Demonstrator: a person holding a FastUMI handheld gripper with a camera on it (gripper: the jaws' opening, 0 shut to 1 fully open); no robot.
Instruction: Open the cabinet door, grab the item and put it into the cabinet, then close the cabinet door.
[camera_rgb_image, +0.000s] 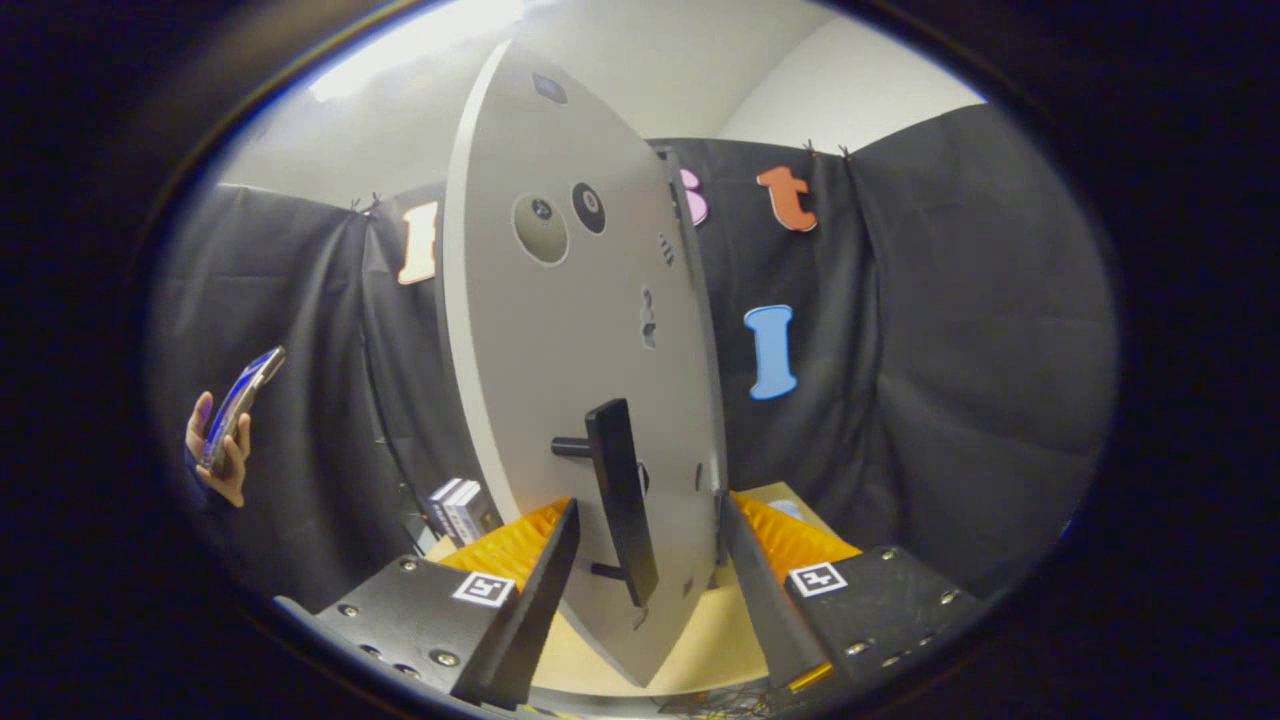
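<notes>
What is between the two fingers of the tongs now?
In the gripper view, the cabinet door stands edge-on between the open tongs, and its black handle lies in that gap. Neither finger appears to press on it.

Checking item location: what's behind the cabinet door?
Past the cabinet door's left edge a small striped box pokes out; the rest is covered by the panel. The gripper is open, its fingers straddling the black handle.

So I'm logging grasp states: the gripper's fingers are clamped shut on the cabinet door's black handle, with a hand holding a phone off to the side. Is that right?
Not quite. In the gripper view the gripper is open: its fingers stand apart on either side of the black handle of the cabinet door, neither pressing on it. The hand holding a phone off to the side is right.
</notes>
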